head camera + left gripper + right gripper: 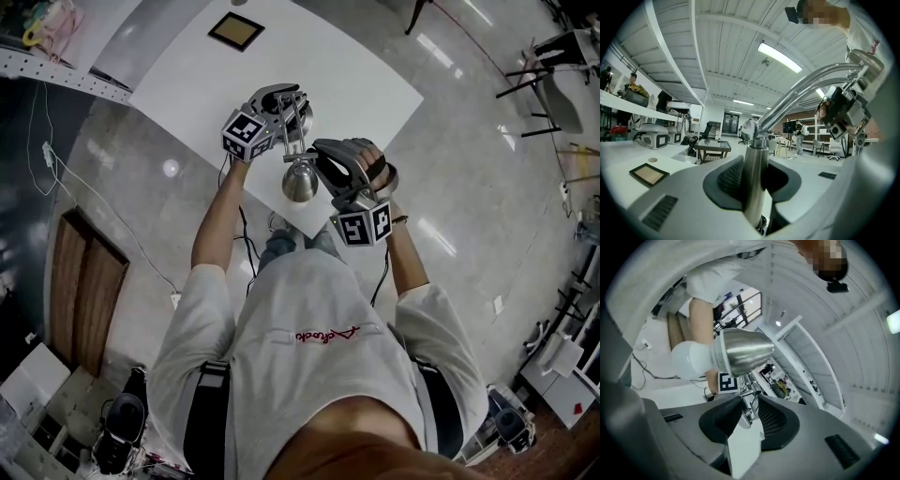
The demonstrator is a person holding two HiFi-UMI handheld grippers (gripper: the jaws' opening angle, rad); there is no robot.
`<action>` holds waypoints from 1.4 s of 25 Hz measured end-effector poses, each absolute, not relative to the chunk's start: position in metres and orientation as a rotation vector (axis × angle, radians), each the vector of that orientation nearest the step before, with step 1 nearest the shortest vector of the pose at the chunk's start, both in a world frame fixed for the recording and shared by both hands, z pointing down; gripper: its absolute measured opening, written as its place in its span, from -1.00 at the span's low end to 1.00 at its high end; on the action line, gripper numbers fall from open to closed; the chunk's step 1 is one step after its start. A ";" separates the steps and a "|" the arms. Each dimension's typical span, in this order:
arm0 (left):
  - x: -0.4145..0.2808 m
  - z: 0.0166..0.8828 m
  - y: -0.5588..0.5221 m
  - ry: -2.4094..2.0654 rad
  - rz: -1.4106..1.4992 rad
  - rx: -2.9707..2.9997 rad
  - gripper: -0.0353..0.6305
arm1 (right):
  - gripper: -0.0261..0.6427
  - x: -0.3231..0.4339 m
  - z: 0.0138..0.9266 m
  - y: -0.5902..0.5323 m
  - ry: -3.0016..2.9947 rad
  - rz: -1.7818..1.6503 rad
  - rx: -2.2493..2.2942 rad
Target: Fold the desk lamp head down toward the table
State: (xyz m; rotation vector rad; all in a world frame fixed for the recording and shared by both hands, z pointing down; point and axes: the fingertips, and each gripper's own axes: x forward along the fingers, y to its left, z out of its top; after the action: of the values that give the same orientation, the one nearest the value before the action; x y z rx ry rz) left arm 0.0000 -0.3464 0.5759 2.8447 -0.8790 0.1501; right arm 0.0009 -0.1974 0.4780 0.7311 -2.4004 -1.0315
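Lamp head (740, 352) lies just beyond right hand-held gripper (749, 405), whose slightly parted jaws straddle its joint (749, 394); left hand-held gripper (752, 176) clamps the post (755, 157).

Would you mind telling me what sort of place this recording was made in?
Probably a lab or workshop hall: bench-top equipment, wheeled office chairs, and a ribbed industrial ceiling with strip lights.
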 end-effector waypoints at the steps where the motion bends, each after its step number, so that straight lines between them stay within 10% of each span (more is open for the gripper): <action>1: 0.000 0.576 -0.346 -0.879 0.150 2.844 -0.53 | -0.62 -0.001 0.477 -0.197 -2.357 -1.107 0.703; 8: 0.000 0.575 -0.347 -0.884 0.147 2.843 -0.53 | -0.38 -0.022 0.472 -0.191 -2.275 -1.363 0.557; 35: 0.003 0.576 -0.345 -0.851 0.149 2.835 -0.51 | -0.50 -0.046 0.490 -0.180 -2.339 -1.407 0.448</action>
State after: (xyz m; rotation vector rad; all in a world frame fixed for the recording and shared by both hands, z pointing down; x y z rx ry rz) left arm 0.0029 -0.3450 0.5758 2.8349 -0.8511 0.1492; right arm -0.0461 -0.1798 0.4903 0.4480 -2.3395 -1.4074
